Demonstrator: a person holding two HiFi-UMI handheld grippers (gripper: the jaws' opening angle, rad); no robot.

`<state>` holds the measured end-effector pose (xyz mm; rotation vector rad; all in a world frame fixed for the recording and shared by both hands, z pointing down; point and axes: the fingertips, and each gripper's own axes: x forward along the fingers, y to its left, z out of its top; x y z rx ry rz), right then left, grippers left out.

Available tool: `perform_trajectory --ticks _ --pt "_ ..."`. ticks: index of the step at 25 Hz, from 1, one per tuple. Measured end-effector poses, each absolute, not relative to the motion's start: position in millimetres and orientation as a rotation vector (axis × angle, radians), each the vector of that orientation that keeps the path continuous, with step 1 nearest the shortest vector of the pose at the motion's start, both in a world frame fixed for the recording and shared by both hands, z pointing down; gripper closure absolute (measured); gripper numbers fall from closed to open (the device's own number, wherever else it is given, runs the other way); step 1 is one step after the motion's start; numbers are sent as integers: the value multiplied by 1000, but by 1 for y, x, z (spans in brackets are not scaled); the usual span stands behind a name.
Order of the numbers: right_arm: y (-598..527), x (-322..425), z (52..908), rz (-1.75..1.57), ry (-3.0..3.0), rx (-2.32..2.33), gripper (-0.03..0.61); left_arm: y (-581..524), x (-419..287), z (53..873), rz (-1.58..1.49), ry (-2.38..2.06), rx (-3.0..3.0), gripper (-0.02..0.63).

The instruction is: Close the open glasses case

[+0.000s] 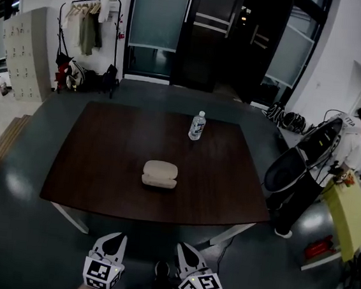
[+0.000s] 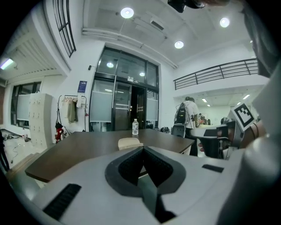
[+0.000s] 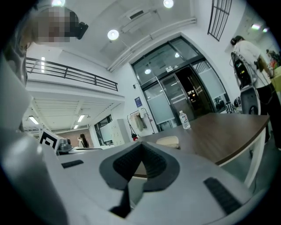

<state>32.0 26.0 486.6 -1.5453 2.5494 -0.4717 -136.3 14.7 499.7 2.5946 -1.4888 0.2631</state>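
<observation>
A cream glasses case (image 1: 159,174) lies near the middle of the dark brown table (image 1: 101,164), its lid standing a little open toward the far side. It also shows low on the table top as the case (image 2: 128,143) in the left gripper view and the case (image 3: 167,141) in the right gripper view. My left gripper (image 1: 111,239) and right gripper (image 1: 186,250) hang side by side below the table's near edge, well short of the case. The left gripper (image 2: 142,148) and right gripper (image 3: 141,145) each have their tips together, with nothing held.
A clear water bottle (image 1: 197,125) stands upright near the table's far edge. A person (image 1: 354,143) stands at the right beside a large dark object and a yellow cabinet (image 1: 349,216). A coat rack (image 1: 90,28) and glass doors are behind the table.
</observation>
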Motion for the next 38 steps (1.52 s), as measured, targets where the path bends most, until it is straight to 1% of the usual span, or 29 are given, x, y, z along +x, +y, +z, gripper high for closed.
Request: perform_trajectory --ticks 6,11,16,20,28,38 --pt "-57 48 471 -457 2579 -1452 589 -46 -129 491 255 -1572 2517 604" --pt "-125 78 460 -360 2625 -1429 589 -109 -114 481 239 -1645 2492 604" --pt "-171 117 467 -340 2644 -1495 589 -156 -96 486 281 -1678 2477 604" --pt "-198 132 472 -374 2654 -1478 589 -178 -93 491 289 -1716 2431 604" --pt "-241 118 491 -424 2676 -1534 589 -215 -101 514 358 -1661 2405 604" --pt "-305 98 510 -519 2644 -1647 589 -275 -104 564 452 -1466 2398 604"
